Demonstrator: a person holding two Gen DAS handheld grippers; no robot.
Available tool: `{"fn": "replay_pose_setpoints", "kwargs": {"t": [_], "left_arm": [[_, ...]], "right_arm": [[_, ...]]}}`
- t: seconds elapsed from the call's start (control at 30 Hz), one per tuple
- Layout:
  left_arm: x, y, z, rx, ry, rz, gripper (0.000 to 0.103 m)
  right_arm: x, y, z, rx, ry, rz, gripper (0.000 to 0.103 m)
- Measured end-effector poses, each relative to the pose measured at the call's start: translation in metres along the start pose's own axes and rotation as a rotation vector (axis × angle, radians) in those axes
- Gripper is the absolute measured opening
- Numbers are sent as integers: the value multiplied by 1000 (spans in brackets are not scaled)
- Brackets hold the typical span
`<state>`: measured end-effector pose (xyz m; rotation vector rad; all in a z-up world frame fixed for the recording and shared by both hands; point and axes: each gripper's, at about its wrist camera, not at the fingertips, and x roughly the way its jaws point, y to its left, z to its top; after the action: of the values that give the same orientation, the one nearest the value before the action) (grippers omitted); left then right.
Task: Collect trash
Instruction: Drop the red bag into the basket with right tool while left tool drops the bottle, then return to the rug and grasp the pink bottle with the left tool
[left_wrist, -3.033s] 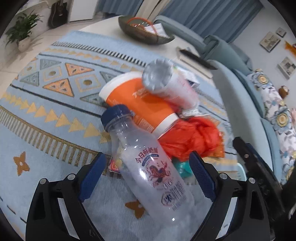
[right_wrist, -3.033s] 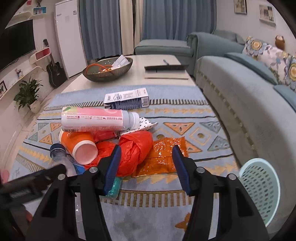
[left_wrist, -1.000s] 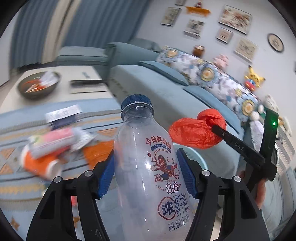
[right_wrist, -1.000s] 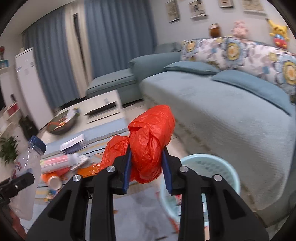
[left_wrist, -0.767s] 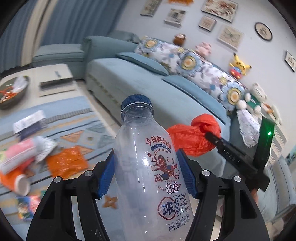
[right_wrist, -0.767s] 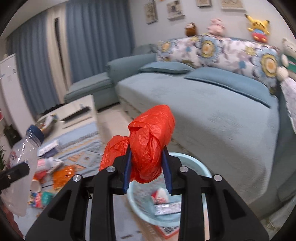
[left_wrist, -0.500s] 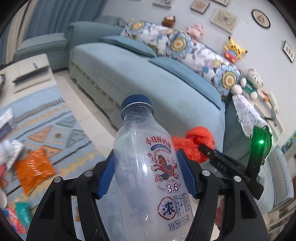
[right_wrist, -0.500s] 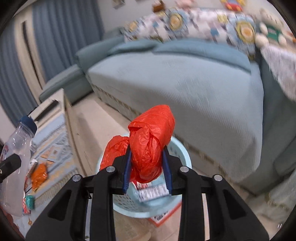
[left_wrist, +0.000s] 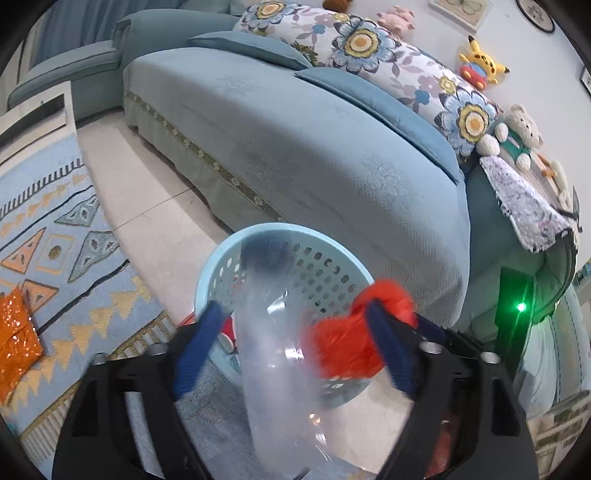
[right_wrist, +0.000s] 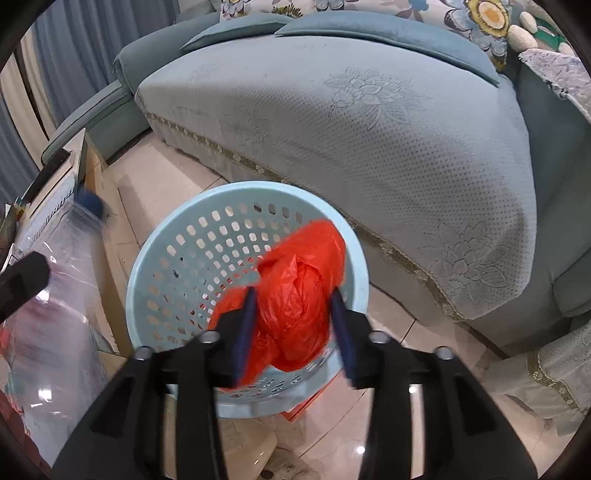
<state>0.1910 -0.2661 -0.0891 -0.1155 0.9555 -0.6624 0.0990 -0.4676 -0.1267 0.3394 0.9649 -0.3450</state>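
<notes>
Both tools sit over the bin (right_wrist: 173, 236), a pale blue perforated basket on the tiled floor just beside the sofa (right_wrist: 369, 122) front, near the rug (left_wrist: 55, 236) edge. Left tool (left_wrist: 291, 354): jaws opening, pads clear of the bottle (left_wrist: 273, 354), which is blurred and appears to be dropping between them; cap end points away from the tool toward the bin's far wall, long axis roughly along the fingers, tilted down into the bin. Right tool (right_wrist: 295, 332): jaws opening too, w/ the red bag (right_wrist: 299, 291) between them, a gap showing on the right pad side, so likely let go; bag is a soft lump, longer axis running up-away from the tool, over the bin's near-right rim. To do this well: keep both tools centred above the bin mouth, not the rim, spread fully before pulling back so nothing snags, esp. the bag film on a pad. An orange wrapper (left_wrist: 14, 332) lies on the rug, not yet collected.
</notes>
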Motion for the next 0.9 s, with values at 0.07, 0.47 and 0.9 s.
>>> {"fn": "replay_pose_setpoints", "kwargs": {"t": [0.07,0.47,0.9], "left_arm": [[-8,2,0,-5,-16,-18,84],[-104,35,-18,-41,-152,13,84],[-253,105,-32,-56,-347,242,92]], "right_arm": [[-2,0,0,0,-11,6,54],[-50,30,7,-63,-105,83,54],[-130,150,-4,-295,-265,267,60]]}}
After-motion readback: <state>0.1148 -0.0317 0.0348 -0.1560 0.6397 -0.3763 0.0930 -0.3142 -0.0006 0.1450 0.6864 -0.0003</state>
